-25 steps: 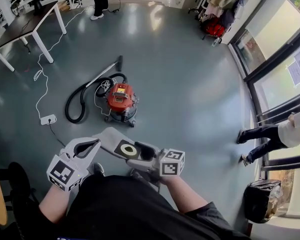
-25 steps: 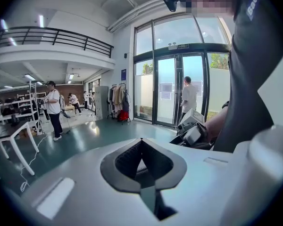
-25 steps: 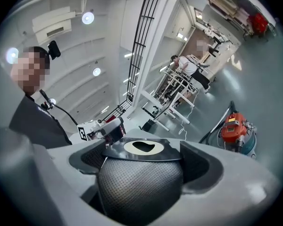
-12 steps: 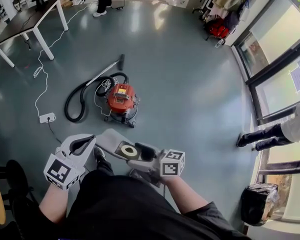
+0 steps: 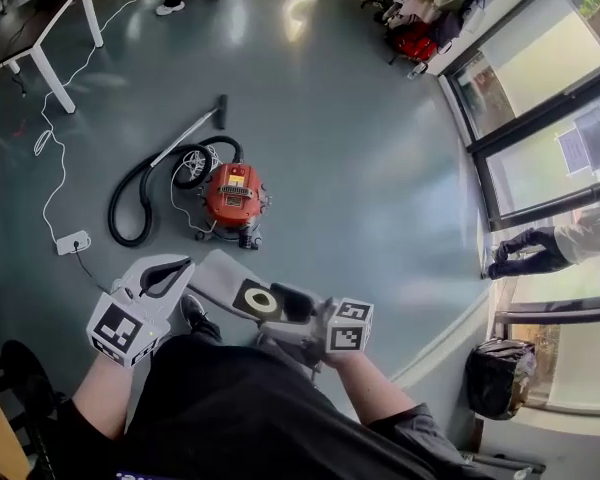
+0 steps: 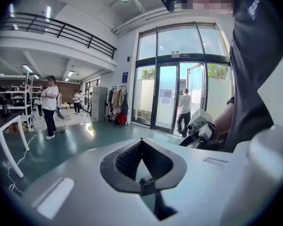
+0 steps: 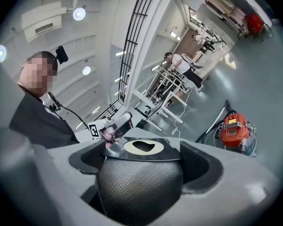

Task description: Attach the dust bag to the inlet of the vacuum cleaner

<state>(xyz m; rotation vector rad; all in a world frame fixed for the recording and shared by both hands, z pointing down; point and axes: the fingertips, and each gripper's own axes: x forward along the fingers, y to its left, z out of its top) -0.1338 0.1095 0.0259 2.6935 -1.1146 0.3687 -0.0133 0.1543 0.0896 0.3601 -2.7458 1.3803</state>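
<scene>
The red canister vacuum cleaner (image 5: 232,196) stands on the grey floor ahead of me, its black hose (image 5: 140,196) looped to its left; it also shows small at the right of the right gripper view (image 7: 235,130). My right gripper (image 5: 294,304) is shut on the grey dust bag (image 5: 230,286), whose black collar with a cream ring (image 5: 260,301) faces up. In the right gripper view the bag (image 7: 140,185) bulges between the jaws under the collar (image 7: 142,147). My left gripper (image 5: 176,268) is beside the bag, shut and empty (image 6: 142,173).
A white power strip (image 5: 72,242) with a long cable lies left of the hose. A white-legged table (image 5: 35,23) stands at the far left. A person (image 5: 545,250) stands by the glass doors at the right, and a black bin bag (image 5: 496,378) sits near them.
Both grippers and the bag have moved forward towards the vacuum cleaner, which now sits nearer in the head view. The person by the doors has shifted. Neither gripper's jaws changed.
</scene>
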